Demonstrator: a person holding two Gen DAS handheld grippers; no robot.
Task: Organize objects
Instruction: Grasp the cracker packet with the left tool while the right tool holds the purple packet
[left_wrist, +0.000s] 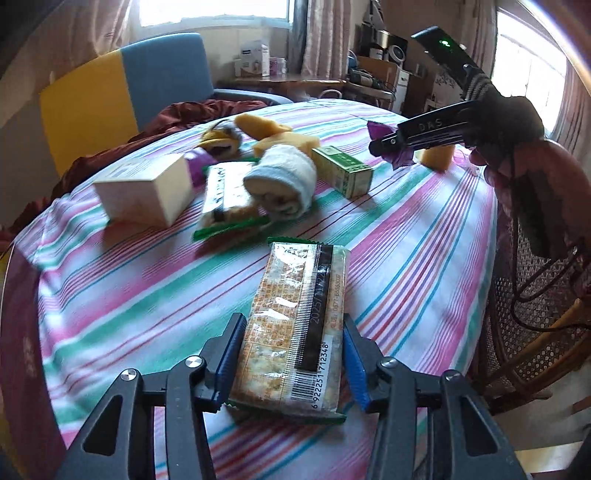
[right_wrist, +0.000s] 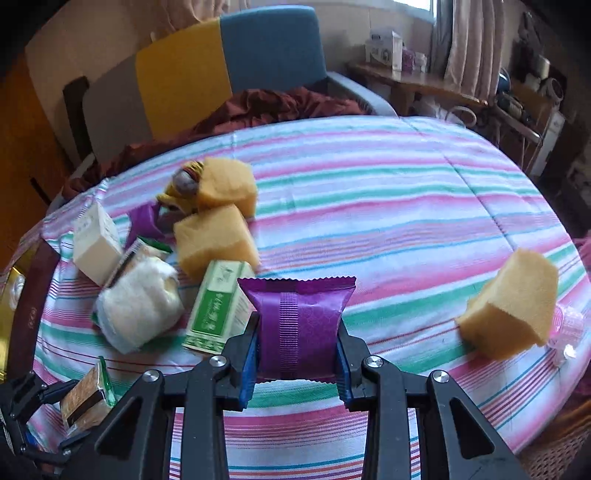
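Observation:
A cracker packet with a barcode lies lengthwise on the striped tablecloth. My left gripper is shut on its near half, with a blue pad against each long side. The same packet shows at the bottom left of the right wrist view. My right gripper is shut on a purple snack packet and holds it above the cloth. In the left wrist view that gripper hangs at the right, over the far side of the table.
A cluster sits at the far left: a white box, a second cracker packet, a rolled towel, a green box, yellow sponges and a plush toy. A lone sponge lies right. A chair stands behind.

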